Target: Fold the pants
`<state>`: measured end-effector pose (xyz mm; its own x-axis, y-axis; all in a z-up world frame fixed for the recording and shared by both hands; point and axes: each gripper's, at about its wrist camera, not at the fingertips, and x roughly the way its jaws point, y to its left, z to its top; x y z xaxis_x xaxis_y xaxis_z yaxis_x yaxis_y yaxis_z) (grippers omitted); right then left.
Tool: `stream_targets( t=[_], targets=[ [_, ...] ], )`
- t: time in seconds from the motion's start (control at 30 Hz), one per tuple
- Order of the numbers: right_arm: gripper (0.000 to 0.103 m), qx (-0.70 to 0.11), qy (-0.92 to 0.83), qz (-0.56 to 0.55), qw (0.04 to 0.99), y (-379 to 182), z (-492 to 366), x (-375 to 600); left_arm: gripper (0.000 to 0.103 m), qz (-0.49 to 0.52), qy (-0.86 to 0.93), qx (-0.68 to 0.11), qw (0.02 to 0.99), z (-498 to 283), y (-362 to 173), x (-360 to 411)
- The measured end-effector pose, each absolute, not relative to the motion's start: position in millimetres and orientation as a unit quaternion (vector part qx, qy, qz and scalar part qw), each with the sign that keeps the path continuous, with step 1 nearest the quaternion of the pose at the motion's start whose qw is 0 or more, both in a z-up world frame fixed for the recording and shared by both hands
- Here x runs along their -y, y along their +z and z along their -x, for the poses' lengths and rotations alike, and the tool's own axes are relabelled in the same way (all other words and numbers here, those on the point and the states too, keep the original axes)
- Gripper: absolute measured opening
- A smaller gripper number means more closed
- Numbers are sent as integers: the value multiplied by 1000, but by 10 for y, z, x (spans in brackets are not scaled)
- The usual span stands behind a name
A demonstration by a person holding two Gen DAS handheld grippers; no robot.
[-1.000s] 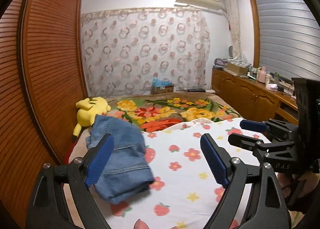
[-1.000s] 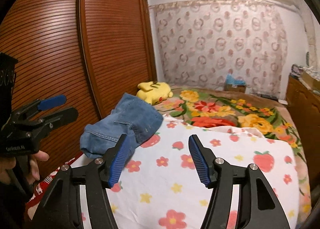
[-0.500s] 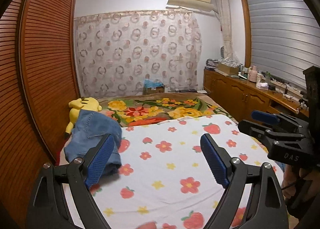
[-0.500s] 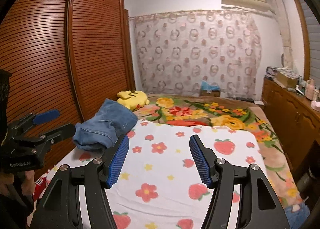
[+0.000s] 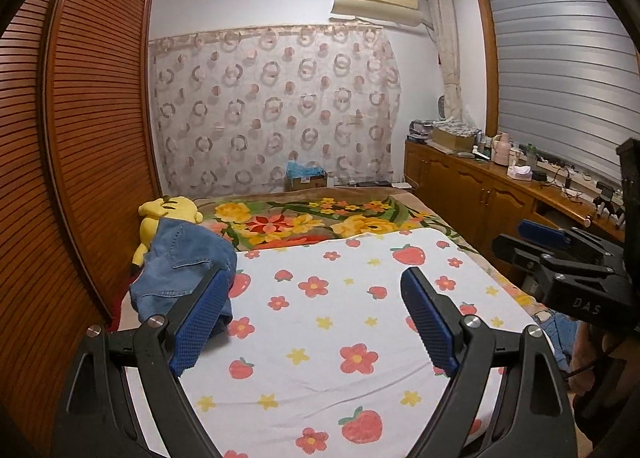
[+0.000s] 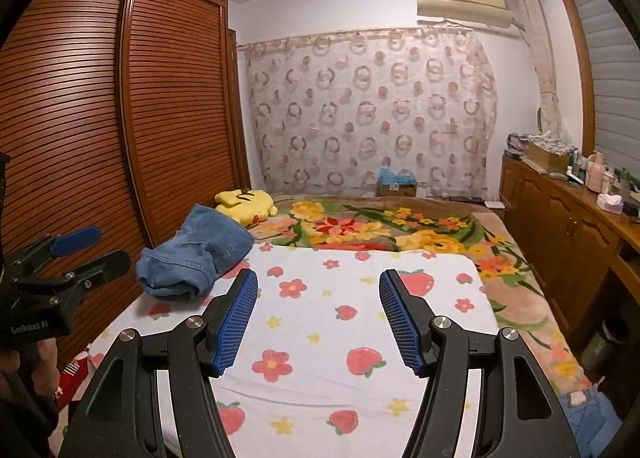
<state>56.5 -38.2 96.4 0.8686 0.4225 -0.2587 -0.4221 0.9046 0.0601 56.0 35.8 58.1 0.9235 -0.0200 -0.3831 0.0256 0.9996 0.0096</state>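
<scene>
Jeans [image 5: 182, 266] sit bunched up at the far left of the bed [image 5: 360, 322], on the strawberry sheet, just beside a yellow plush [image 5: 168, 213]. Left tool [image 5: 316, 322] and right tool [image 6: 318, 318] both hang wide open over the sheet, gripping nothing.

At about nine o'clock, the folded blue denim pants [image 5: 182, 270] cover the lower body of the yellow plush toy [image 5: 168, 213]. At four o'clock, more blue denim [image 6: 588, 414] is cut off by the frame.
</scene>
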Motion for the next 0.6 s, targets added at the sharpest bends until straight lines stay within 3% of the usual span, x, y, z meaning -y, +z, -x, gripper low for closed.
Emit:
stream_targets(
  t=[0.6],
  targets=[
    [66,-141,202,-6,969,960,-449,338,88,-1,-6,-210,978,-482,512,-406]
  ],
)
